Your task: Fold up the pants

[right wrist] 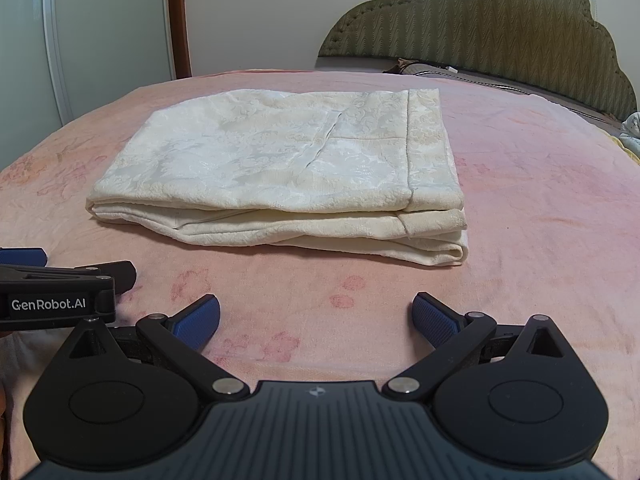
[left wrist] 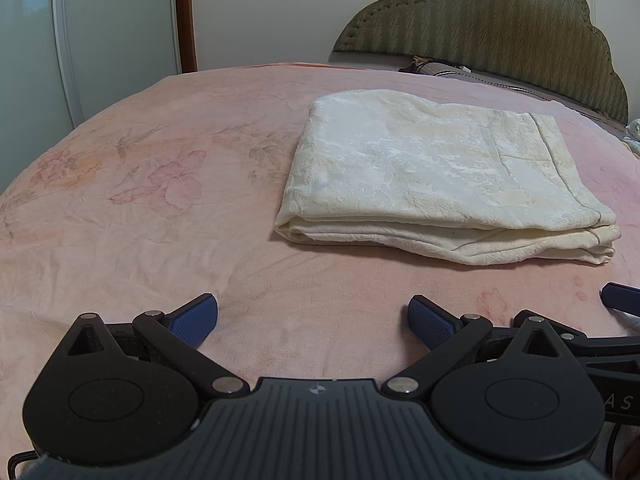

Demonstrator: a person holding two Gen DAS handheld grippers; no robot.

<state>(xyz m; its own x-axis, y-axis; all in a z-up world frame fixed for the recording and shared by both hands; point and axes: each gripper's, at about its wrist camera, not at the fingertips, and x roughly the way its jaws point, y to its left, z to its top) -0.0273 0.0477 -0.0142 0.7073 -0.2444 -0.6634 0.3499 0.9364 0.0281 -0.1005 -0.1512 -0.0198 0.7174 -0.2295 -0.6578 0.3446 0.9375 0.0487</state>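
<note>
Cream patterned pants lie folded into a flat rectangle of several layers on the pink bed; in the right wrist view the same pants sit straight ahead. My left gripper hovers open over bare blanket, short of the pants and to their left, holding nothing. My right gripper is open too, empty, a little in front of the pants' near edge. A blue fingertip of the right gripper shows at the left view's right edge. The left gripper's side shows at the right view's left edge.
The pink floral blanket covers the bed. An olive padded headboard with dark pillows stands at the back right. A white wardrobe door and brown frame are at the back left. Crumpled light cloth lies at the far right edge.
</note>
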